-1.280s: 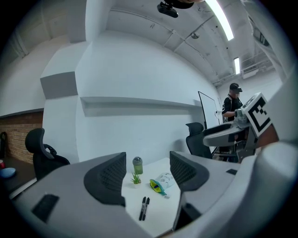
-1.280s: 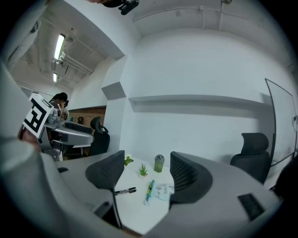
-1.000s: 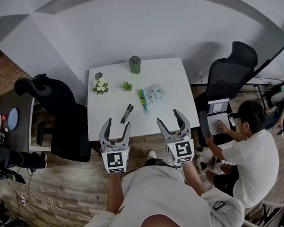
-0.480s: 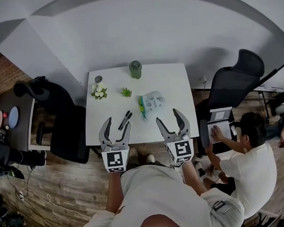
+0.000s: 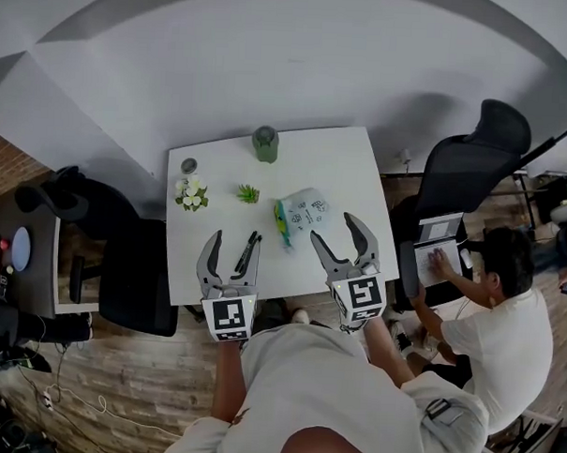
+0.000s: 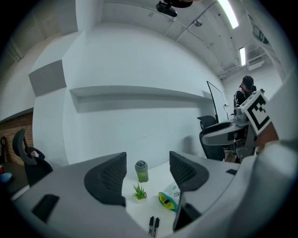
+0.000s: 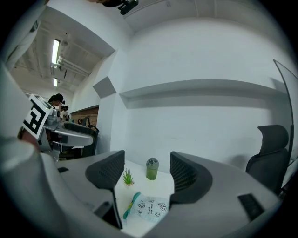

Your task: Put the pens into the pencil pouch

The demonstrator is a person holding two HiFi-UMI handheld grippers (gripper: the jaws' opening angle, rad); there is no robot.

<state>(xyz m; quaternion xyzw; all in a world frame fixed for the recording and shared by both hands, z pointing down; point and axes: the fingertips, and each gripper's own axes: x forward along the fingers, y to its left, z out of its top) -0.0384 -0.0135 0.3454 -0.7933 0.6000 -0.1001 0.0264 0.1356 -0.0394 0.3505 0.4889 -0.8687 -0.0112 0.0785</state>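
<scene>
Pens (image 5: 247, 255): two dark ones lie side by side on the white table (image 5: 335, 167), toward its near edge, just past your left gripper (image 5: 234, 249) at about its 1 o'clock. The left gripper's own view shows the pens (image 6: 153, 226) low between its jaws, not touched. The pencil pouch (image 5: 303, 212), pale with a green and yellow edge, lies flat at 2 o'clock from the pens, near them but apart. It sits just ahead of your right gripper (image 5: 336, 231). Left claw is spread apart with nothing in it. Right claw is also spread and holds nothing, with the pouch (image 7: 149, 207) low in its view. A small green plant (image 5: 248, 193) stands at 12 o'clock from the pens, and a green cup (image 5: 265, 143) stands at the far edge. A flower pot (image 5: 189, 193) stands at 10 o'clock from the pens. A seated person (image 5: 505, 310) is off to your right.
</scene>
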